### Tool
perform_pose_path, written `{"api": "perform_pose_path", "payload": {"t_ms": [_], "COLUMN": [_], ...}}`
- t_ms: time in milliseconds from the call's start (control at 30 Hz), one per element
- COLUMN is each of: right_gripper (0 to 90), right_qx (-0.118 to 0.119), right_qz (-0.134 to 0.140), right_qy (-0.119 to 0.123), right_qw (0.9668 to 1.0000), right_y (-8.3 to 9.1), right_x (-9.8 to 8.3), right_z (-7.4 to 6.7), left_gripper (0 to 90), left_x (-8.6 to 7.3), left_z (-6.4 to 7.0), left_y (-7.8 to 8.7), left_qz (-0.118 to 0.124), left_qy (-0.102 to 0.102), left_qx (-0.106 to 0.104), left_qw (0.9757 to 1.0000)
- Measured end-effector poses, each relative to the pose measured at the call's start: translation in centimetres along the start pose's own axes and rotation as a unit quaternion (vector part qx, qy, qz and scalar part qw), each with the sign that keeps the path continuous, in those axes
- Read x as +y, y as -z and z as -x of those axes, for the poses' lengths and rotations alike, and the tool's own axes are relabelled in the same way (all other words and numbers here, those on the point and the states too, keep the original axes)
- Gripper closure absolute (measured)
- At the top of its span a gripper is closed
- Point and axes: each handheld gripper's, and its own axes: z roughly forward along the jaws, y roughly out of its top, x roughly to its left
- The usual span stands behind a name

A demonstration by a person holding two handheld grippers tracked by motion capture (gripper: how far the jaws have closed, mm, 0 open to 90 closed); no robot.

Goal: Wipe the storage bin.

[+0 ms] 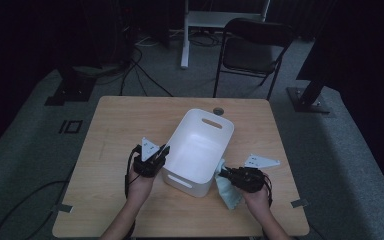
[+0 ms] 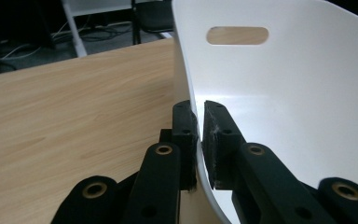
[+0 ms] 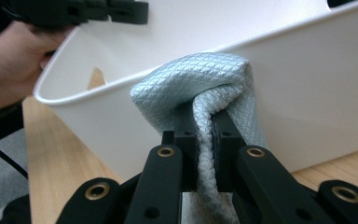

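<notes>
A white plastic bin (image 1: 200,145) with slot handles stands on the wooden table. My left gripper (image 1: 161,154) is shut on the bin's left wall (image 2: 189,70), one jaw outside and one inside. My right gripper (image 1: 222,173) is shut on a pale blue waffle-weave cloth (image 3: 205,84), bunched between the jaws and pressed against the bin's outer right wall (image 3: 307,93) just under the rim. In the high view the cloth (image 1: 228,192) hangs down from that gripper to the table.
The wooden table (image 1: 115,130) has bare surface on all sides of the bin. A dark round mark (image 1: 218,110) lies behind the bin. A black folding chair (image 1: 252,50) and a white desk leg (image 1: 185,40) stand beyond the table's far edge.
</notes>
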Motion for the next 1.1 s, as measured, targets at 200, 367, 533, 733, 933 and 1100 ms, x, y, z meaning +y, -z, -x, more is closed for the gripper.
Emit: {"api": "perform_pose_path", "payload": {"t_ms": [200,367,533,733,933,1100], "right_gripper": [84.1,84.1,84.1,84.3,84.3,84.3], "right_qx": [-0.009,-0.008,-0.013,-0.030,-0.028,-0.019], "right_qz": [-0.020,-0.035,-0.046,-0.079,-0.090,-0.049], "right_qy": [-0.010,-0.029,-0.041,-0.053,-0.068,-0.081], "right_qw": [0.9997,0.9989,0.9980,0.9949,0.9932,0.9953], "right_y": [-0.7,-1.2,-1.7,-2.9,-3.2,-2.1], "right_x": [-0.7,-1.4,-2.0,-3.3,-3.7,-3.0], "right_z": [1.0,2.0,2.7,3.9,4.5,4.5], "left_gripper": [83.8,83.7,83.6,83.6,82.4,82.2], "left_x": [0.0,0.0,0.0,0.0,0.2,0.2], "left_z": [0.0,-0.1,0.0,0.0,0.1,0.1], "left_y": [-0.1,-0.1,-0.2,-0.2,-0.3,-0.4], "left_qz": [0.002,0.003,0.003,0.003,-0.004,-0.004], "left_qy": [0.005,0.008,0.008,0.007,0.003,0.004], "left_qx": [-0.004,-0.007,-0.006,-0.005,0.001,0.003], "left_qw": [1.0000,0.9999,0.9999,1.0000,1.0000,1.0000]}}
